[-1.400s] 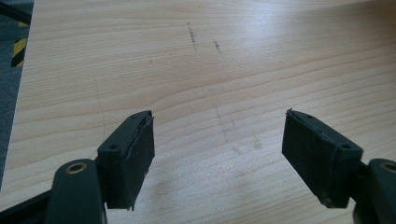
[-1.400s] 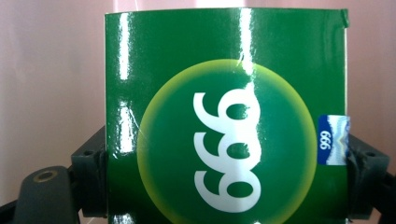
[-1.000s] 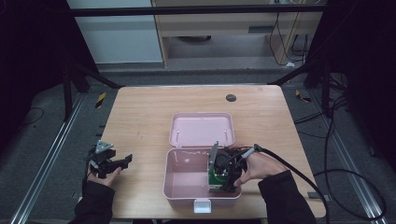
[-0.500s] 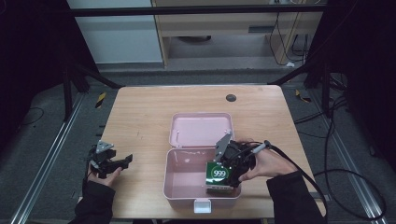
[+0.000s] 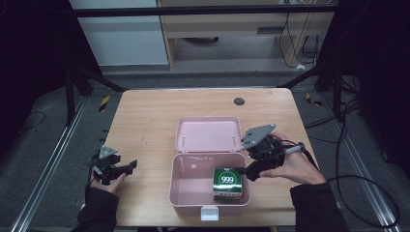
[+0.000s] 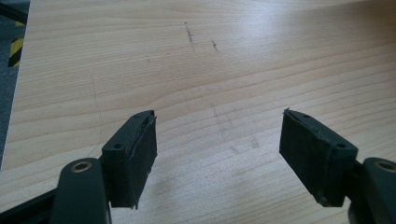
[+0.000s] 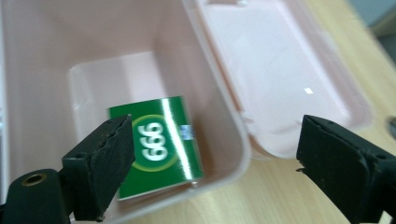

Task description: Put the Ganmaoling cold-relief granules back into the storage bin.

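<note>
Green box (image 5: 227,183) printed "999" lies flat inside the pink plastic case (image 5: 188,180), against its right wall, near the front right corner. Right hand-held gripper (image 5: 251,170) hangs just beside the case's right rim, above and to the right of the box, apart from it. In the right gripper view the green box (image 7: 161,142) shows below and between the jaws, nearer the left jaw, with the case wall (image 7: 224,116) crossing the gap; neither pad touches box or case.

Case: pale pink, smooth and slightly glossy, rectangular with rounded corners, deep tub. Its hinged lid (image 5: 209,134) lies open flat on the table behind the tub; small white latch (image 5: 210,213) at the front edge. Box: small cardboard-like carton, glossy green top, white numerals in a ringed circle. Table (image 5: 145,116): light wood-grain top, matte, faint scuffs; a small dark round spot (image 5: 239,101) near the far edge.

Right hand-held gripper: jaws have just been opening, now standing moderately apart and empty, grey three-cornered plate on top.

Left hand-held gripper (image 5: 126,167): near the table's left front edge, well apart from the case. Jaws wide, having just been closing a little, nothing between them but bare table (image 6: 219,93).
</note>
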Action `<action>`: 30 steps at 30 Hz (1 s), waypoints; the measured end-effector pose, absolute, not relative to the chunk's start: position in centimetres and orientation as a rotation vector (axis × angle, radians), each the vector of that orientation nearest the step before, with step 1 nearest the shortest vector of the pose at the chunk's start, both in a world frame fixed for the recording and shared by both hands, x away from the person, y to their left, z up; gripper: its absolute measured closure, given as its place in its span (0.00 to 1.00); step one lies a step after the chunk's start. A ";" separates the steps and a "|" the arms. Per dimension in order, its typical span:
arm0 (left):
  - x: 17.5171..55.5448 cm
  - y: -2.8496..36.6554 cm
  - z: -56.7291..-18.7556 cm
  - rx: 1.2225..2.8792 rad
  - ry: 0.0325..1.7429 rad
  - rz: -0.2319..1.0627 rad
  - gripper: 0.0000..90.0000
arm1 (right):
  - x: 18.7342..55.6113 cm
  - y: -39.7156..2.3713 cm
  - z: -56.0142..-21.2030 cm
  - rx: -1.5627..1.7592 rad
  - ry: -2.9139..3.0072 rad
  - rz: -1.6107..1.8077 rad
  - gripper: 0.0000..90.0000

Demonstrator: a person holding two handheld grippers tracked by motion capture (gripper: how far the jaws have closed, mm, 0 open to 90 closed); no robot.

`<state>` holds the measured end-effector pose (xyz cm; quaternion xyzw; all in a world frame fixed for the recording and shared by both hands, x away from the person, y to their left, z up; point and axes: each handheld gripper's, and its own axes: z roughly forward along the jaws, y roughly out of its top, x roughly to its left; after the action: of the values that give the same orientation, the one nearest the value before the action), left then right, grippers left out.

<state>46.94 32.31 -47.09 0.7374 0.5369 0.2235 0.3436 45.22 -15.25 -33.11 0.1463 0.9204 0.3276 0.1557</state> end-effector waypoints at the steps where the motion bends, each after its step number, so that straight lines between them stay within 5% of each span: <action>1: 46.9 32.3 -47.1 1.914 1.396 0.581 0.30 | 45.3 -15.6 -33.1 0.432 2.611 0.946 0.11; 30: 46.9 32.3 -47.2 1.917 1.409 0.576 0.44 | 45.7 -26.3 -41.4 1.238 1.905 1.181 0.10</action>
<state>46.92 32.25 -47.18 0.7364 0.5413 0.2212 0.3402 45.71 -26.30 -41.36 0.4634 0.7128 0.4419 0.2862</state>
